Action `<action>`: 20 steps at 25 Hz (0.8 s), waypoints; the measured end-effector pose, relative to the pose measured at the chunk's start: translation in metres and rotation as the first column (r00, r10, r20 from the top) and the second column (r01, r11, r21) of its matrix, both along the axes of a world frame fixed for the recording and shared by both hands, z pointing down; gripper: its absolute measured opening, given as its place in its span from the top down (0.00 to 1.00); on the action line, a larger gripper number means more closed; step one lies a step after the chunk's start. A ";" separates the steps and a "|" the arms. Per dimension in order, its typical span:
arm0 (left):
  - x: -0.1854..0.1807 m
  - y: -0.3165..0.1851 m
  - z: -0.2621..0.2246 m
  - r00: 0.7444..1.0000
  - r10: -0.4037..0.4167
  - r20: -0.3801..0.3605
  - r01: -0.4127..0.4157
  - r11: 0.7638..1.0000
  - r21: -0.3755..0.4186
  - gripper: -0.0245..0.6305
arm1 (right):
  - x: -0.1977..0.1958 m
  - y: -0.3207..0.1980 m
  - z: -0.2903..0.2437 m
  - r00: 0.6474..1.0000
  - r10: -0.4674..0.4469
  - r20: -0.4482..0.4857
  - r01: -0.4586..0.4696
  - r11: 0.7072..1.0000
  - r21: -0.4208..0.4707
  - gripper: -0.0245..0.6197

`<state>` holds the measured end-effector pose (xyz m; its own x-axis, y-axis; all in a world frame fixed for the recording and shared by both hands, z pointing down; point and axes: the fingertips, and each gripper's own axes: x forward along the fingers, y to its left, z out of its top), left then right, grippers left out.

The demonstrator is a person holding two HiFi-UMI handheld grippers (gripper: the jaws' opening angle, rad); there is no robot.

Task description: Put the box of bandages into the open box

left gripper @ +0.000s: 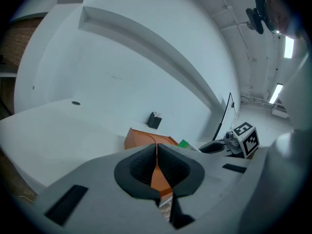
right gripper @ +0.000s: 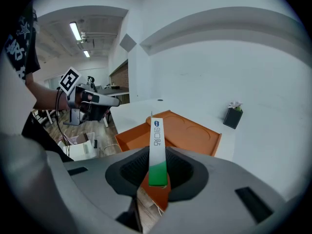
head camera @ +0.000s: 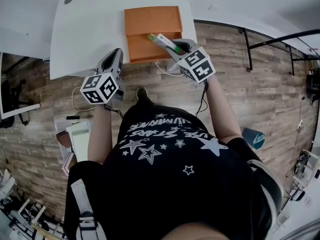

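Currently a small dark holder (right gripper: pixel 233 116) is sitting far back on the table (head camera: pixel 95 29), well apart from the orange box (head camera: pixel 150 19). The right gripper (right gripper: pixel 157 172) is clamping the bandage box (right gripper: pixel 156 150) by its green end above the orange box's near right corner, long axis pointing forward, white end leading. The left gripper (left gripper: pixel 157 167) is hovering, jaws together, empty.

A white table (head camera: pixel 90 34) carried an open orange box (head camera: pixel 150 19) at its 5 o'clock edge. A dark round spot (head camera: pixel 68 0) lay at 11 o'clock. A small dark pot (right gripper: pixel 233 117) stood beyond the box.
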<state>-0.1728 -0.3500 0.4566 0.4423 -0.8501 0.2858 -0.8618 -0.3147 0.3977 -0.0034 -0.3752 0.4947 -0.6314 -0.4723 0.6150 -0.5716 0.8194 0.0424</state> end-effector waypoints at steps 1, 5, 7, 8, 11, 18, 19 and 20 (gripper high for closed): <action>-0.004 -0.006 0.001 1.000 0.001 -0.001 -0.001 1.000 -0.001 0.93 | -0.004 -0.005 0.003 1.000 -0.012 -0.016 0.012 1.000 -0.003 0.78; -0.010 -0.015 0.001 1.000 0.002 -0.003 -0.002 1.000 -0.004 0.93 | -0.011 -0.011 0.010 0.998 -0.037 -0.053 0.036 0.999 -0.017 0.78; -0.016 -0.020 0.003 1.000 0.003 -0.004 -0.003 1.000 -0.009 0.93 | -0.019 -0.013 0.015 0.996 -0.057 -0.064 0.055 0.998 -0.031 0.78; -0.020 -0.024 0.004 1.000 0.005 -0.005 -0.006 1.000 -0.012 0.93 | -0.024 -0.016 0.018 0.995 -0.069 -0.068 0.066 0.997 -0.040 0.78; -0.031 -0.036 0.010 1.000 0.016 -0.011 -0.016 1.000 -0.024 0.93 | -0.042 -0.023 0.027 0.994 -0.090 -0.064 0.085 0.994 -0.072 0.78; -0.052 -0.056 0.022 0.999 0.034 -0.021 -0.035 0.999 -0.037 0.93 | -0.062 -0.026 0.050 0.975 -0.164 -0.149 0.152 0.984 -0.091 0.78; -0.053 -0.060 0.023 0.999 0.034 -0.022 -0.035 0.999 -0.039 0.93 | -0.063 -0.027 0.052 0.970 -0.180 -0.162 0.167 0.982 -0.093 0.78; -0.054 -0.063 0.025 0.999 0.035 -0.024 -0.036 0.998 -0.041 0.93 | -0.063 -0.028 0.054 0.967 -0.190 -0.171 0.176 0.980 -0.094 0.78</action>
